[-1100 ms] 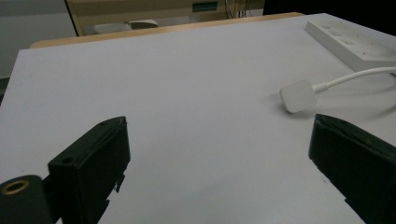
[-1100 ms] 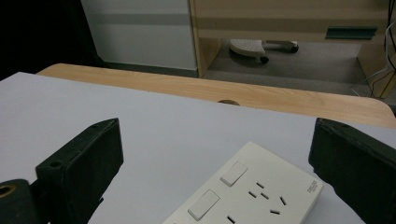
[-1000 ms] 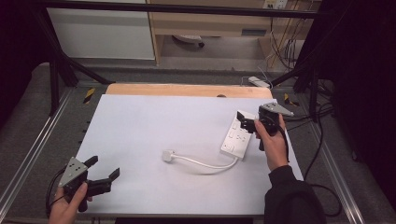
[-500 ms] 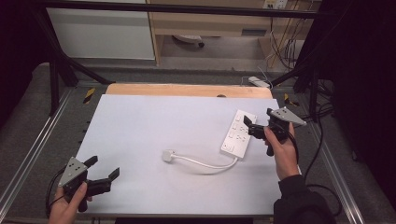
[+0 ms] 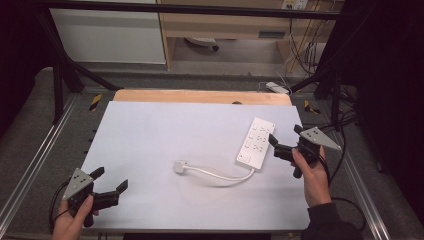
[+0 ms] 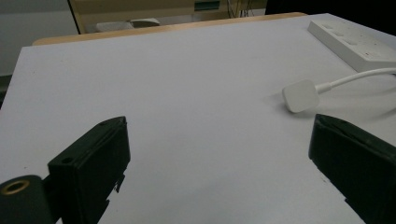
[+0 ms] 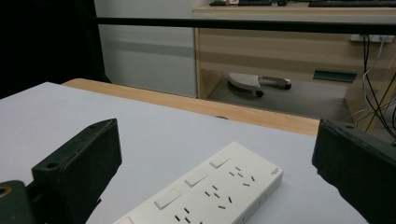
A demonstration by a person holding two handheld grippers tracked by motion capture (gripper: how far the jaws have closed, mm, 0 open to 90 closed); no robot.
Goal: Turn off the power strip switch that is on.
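At three o'clock on the counter [image 5: 150,130] lies the strip [image 5: 255,142], right tongs [image 5: 281,146] agape and empty just beside it. Likely rigid, light, slick plastic: grip across its narrow sides. Left tongs [image 5: 111,184], also empty, gape at seven o'clock.

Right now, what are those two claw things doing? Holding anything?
Left gripper: open, holding nothing, over bare table.
Right gripper: open, holding nothing, just beside the power strip.

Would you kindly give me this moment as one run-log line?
left gripper: open, idle near table's front-left | right gripper: open, beside power strip, not touching | plug: lying mid-table, cable attached
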